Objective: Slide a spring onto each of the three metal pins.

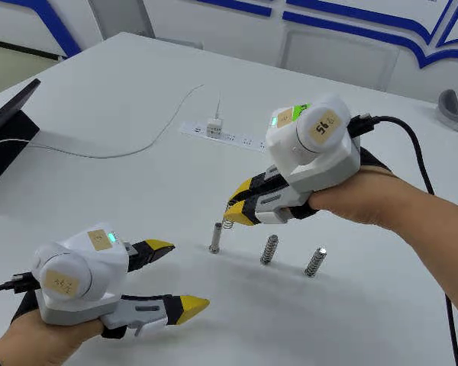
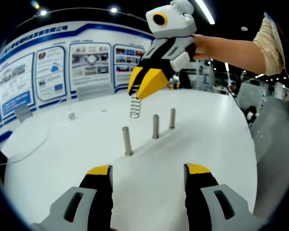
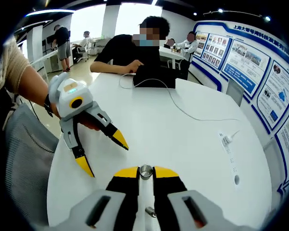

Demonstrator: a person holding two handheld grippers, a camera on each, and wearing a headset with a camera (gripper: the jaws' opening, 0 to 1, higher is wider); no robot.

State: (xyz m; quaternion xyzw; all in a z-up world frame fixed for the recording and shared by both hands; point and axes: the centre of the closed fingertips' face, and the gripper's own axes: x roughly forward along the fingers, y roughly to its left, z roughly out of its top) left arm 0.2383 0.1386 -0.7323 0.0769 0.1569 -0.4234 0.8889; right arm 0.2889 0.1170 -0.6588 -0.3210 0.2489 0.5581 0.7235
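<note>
Right gripper (image 1: 230, 213): narrow, clamped by its yellow tips on the top of a small silver coil spring (image 1: 227, 223). Held from above in a right hand (image 1: 351, 202), jaws angled down and to the left. Under the tips, the coil hanging roughly upright, just beside and slightly above the head of a bare upright metal pin (image 1: 215, 238), not yet threaded on. In the right gripper view, seen end-on as a small ring between the closed tips.

Leftmost in a row of three on the white table (image 1: 99, 114), that bare one. To the right in the same row, the middle pin (image 1: 269, 249) and the right pin (image 1: 315, 261), each upright and already wearing a coil.

Left gripper (image 1: 185, 274): near and left of the row, well apart from it, jaws spread wide with nothing between the yellow tips, pointed toward the pins. Gripped in a left hand (image 1: 38, 339) at the near left edge.

Farther back on the table, a white power strip (image 1: 221, 136) with a white plug (image 1: 214, 126) stuck in. Left of that, a thin white cable (image 1: 107, 157) trailing off. At the far left, the corner of a black monitor (image 1: 4, 130).
</note>
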